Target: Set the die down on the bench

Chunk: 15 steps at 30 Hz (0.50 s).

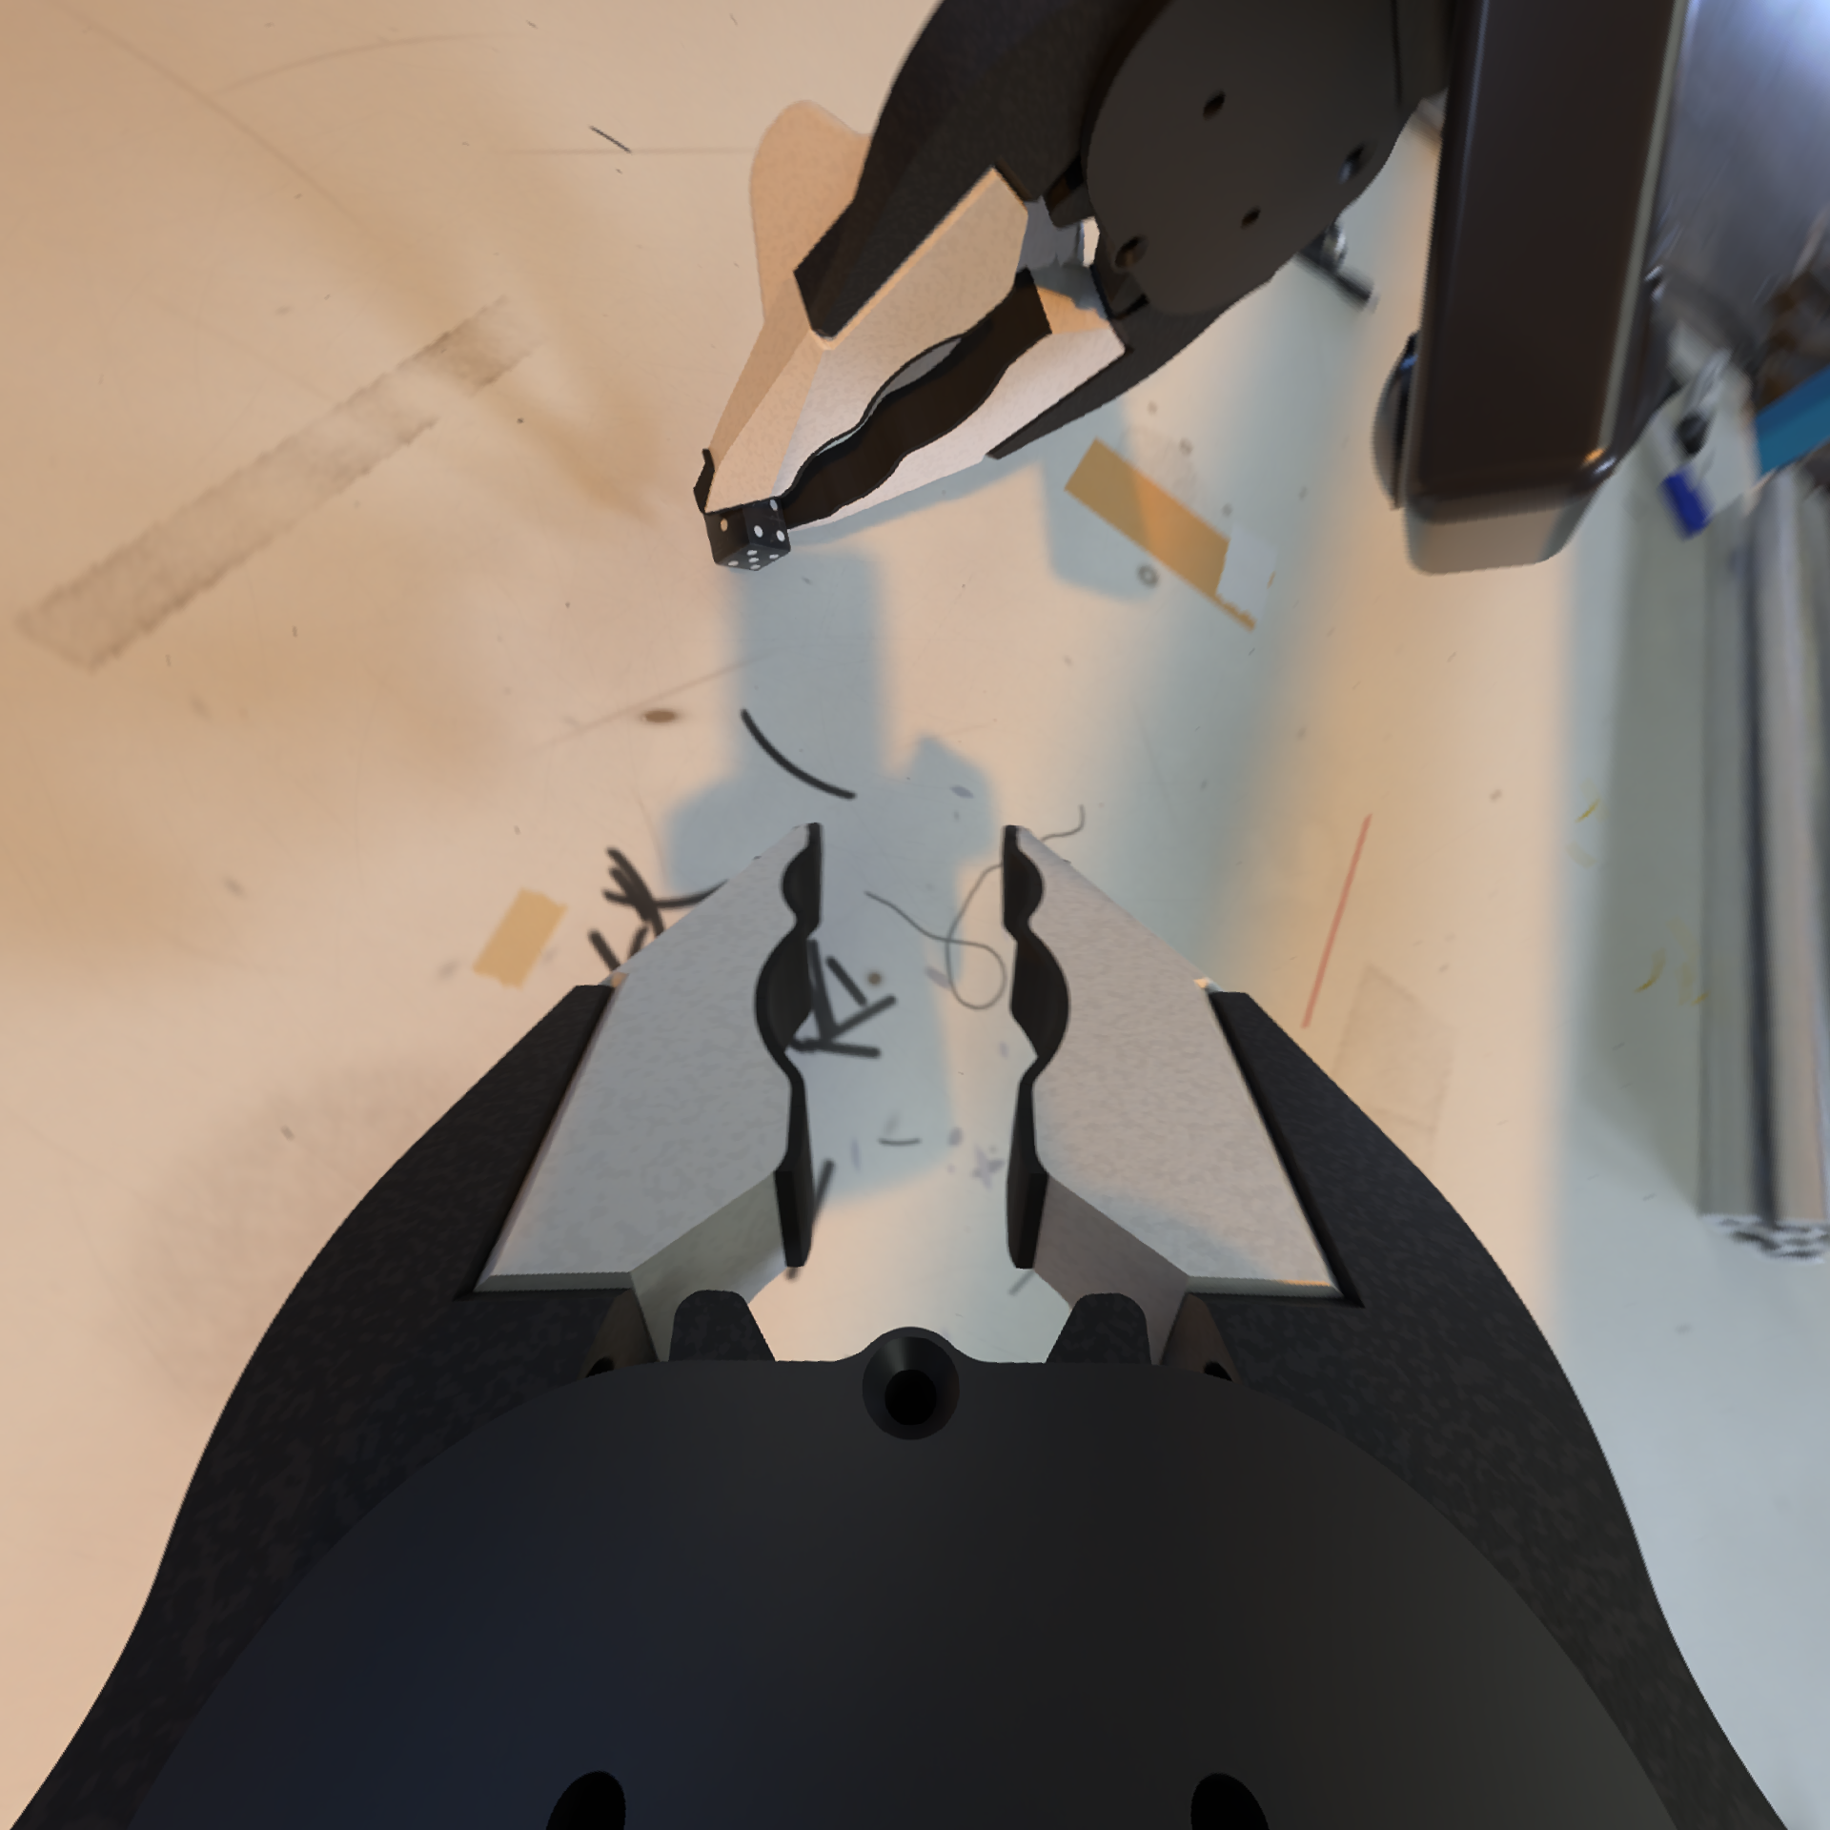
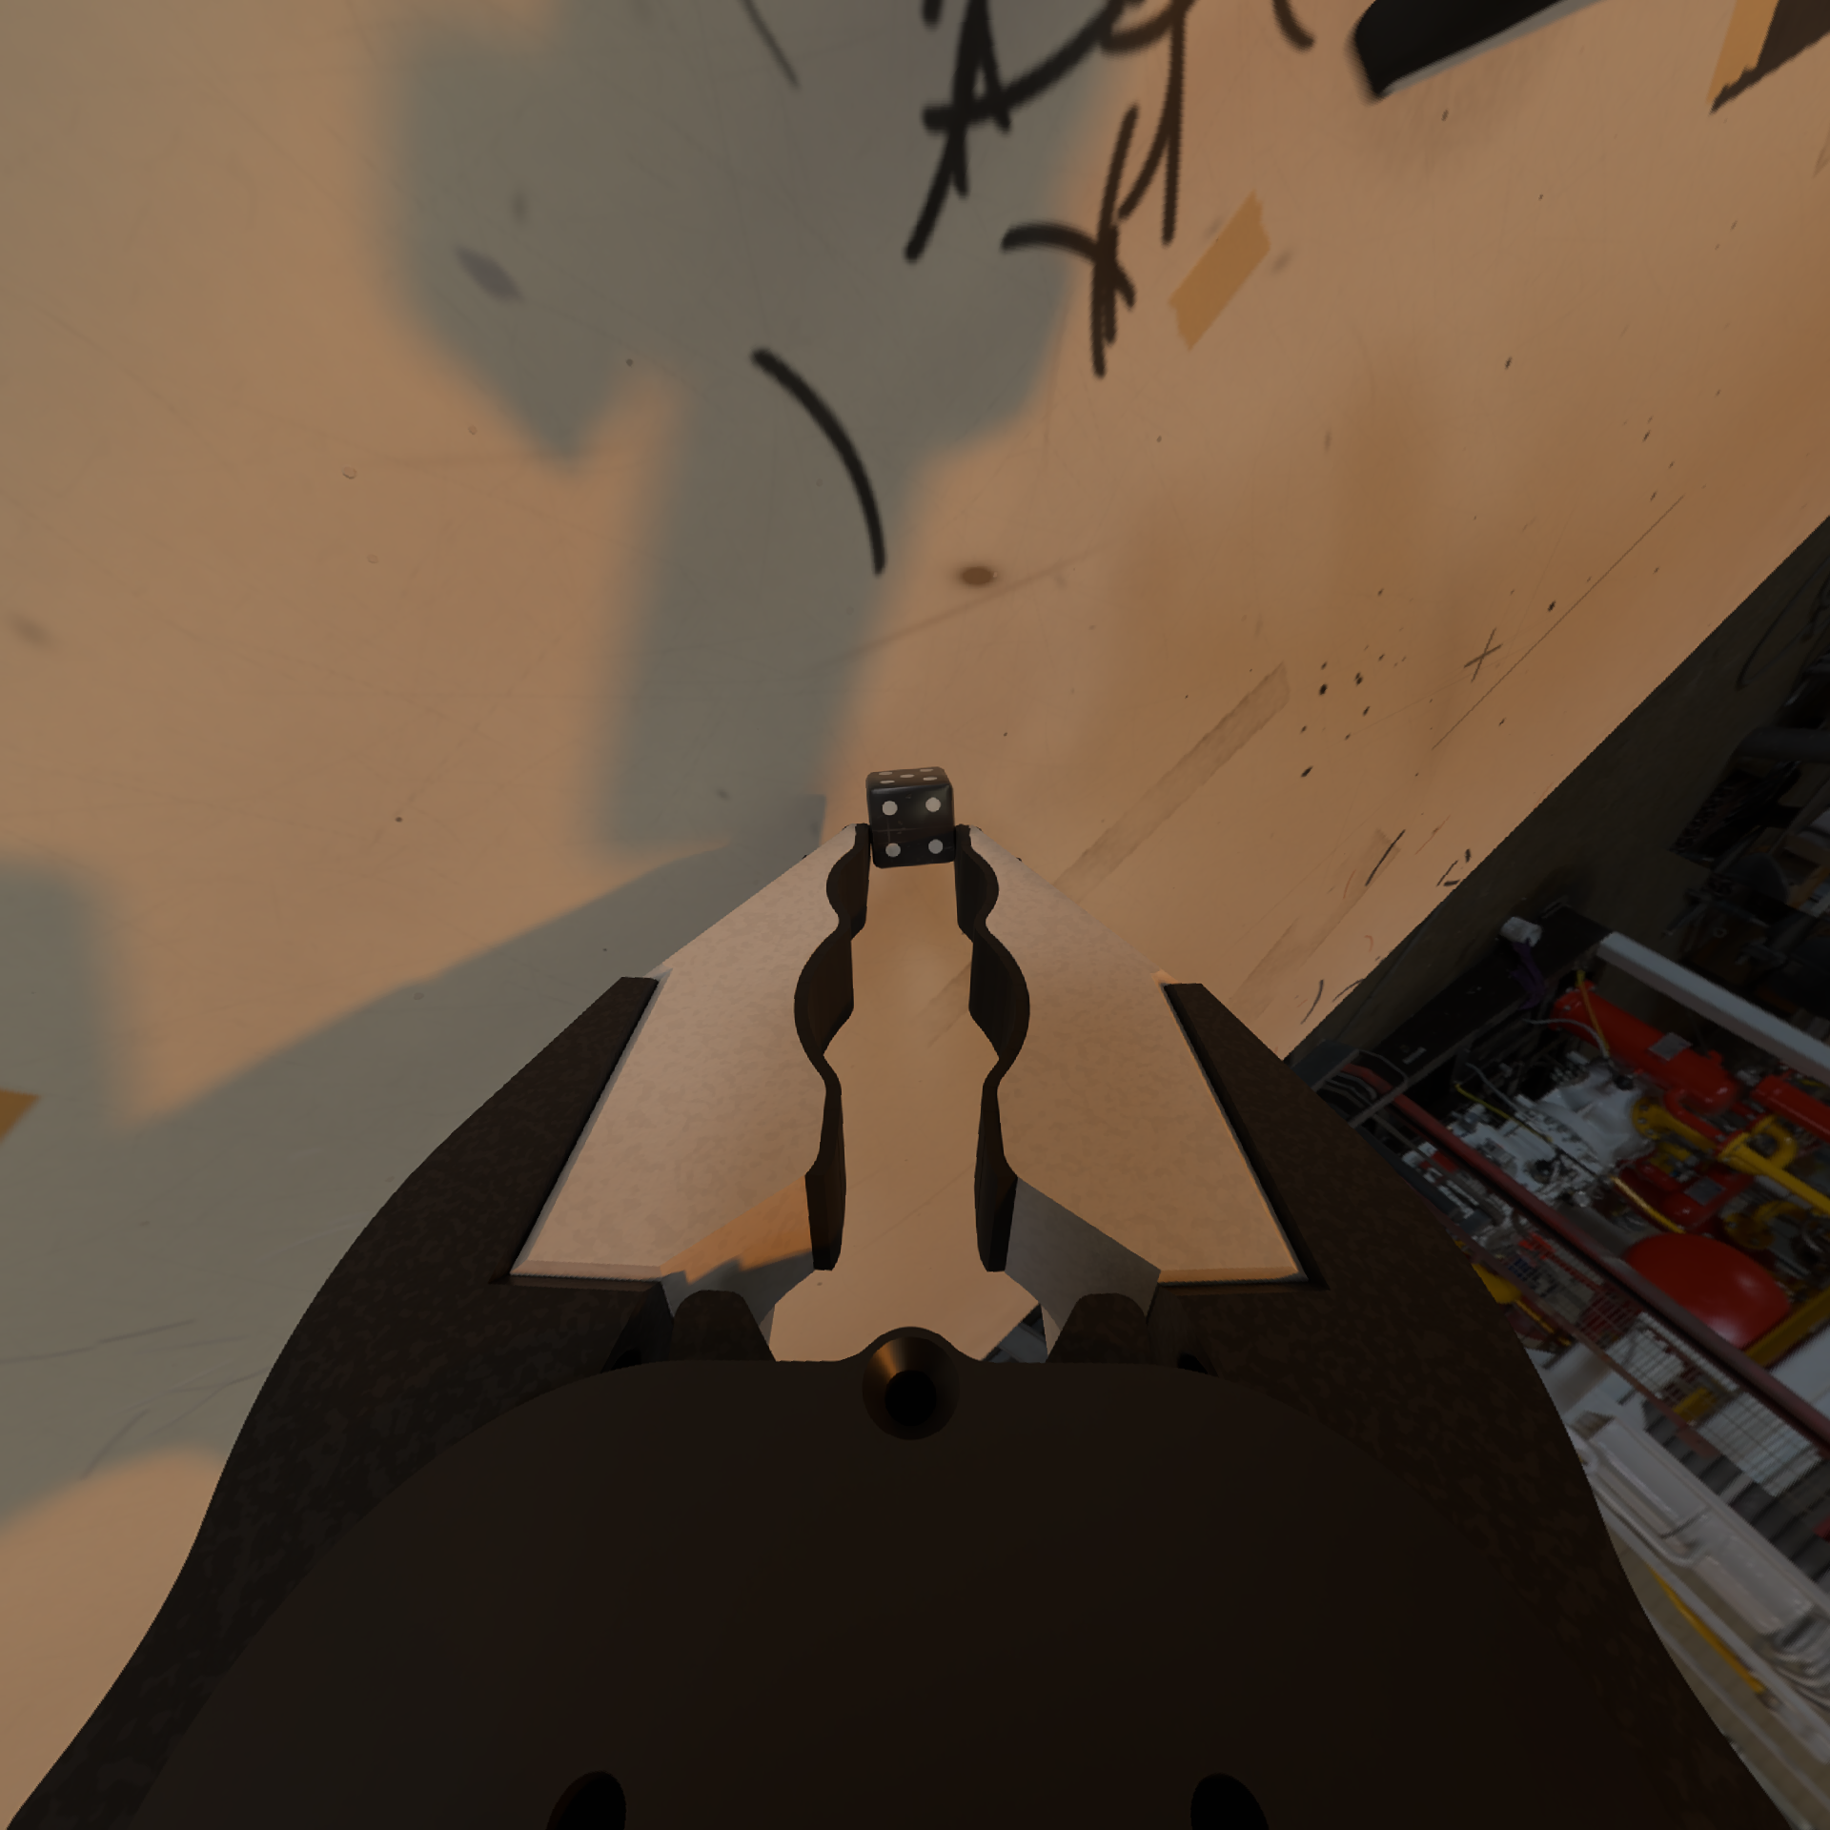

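While the right gripper (image 2: 911, 842) pinches the black die (image 2: 909, 818) between its 2 fingertips, the left gripper (image 1: 911, 852) hangs with its jaws apart and nothing between them. Seen from the right wrist view, the die sits at the very tips of the fingers, 1 face with 4 white pips turned toward the camera. From the left wrist view, the same die (image 1: 750, 536) appears at the end of the right gripper's (image 1: 745, 515) slanted fingers, low over the bench (image 1: 297, 396); whether it already touches the surface cannot be told, though its shadow lies directly beside it. This spot is well inside the bench top, away from the dark edge (image 2: 1545, 802) that runs along the right side of the right wrist view. Black pen scribbles (image 1: 822, 1000), a dark curved stroke (image 1: 792, 758) and strips of tan tape (image 1: 1154, 520) mark the pale surface near both grippers.
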Each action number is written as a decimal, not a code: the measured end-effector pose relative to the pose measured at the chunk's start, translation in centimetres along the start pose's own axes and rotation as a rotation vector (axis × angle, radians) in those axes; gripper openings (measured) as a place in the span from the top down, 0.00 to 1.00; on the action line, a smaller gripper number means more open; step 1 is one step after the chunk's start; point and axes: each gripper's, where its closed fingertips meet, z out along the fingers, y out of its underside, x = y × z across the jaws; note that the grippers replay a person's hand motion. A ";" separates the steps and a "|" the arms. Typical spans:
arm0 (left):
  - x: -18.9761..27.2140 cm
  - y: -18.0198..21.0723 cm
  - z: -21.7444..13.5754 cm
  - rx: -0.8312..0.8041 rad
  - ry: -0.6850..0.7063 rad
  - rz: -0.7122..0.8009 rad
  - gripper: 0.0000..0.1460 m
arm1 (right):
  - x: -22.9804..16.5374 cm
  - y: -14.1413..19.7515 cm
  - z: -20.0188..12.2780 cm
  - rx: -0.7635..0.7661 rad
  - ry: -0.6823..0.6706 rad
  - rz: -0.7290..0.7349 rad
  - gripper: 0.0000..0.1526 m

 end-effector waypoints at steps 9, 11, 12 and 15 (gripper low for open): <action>-2.1 -1.8 4.4 -0.264 -0.022 0.248 1.00 | -0.5 0.1 -0.3 0.017 0.010 0.066 0.89; -2.8 -1.3 5.1 -0.325 -0.027 0.265 1.00 | -0.6 0.1 -0.2 0.016 0.010 0.071 0.89; -3.0 -1.0 5.3 -0.347 -0.024 0.269 1.00 | -0.6 0.1 -0.2 0.019 0.010 0.074 0.89; -3.9 -0.3 6.0 -0.403 -0.024 0.279 1.00 | -0.8 0.2 -0.2 0.022 0.008 0.083 0.89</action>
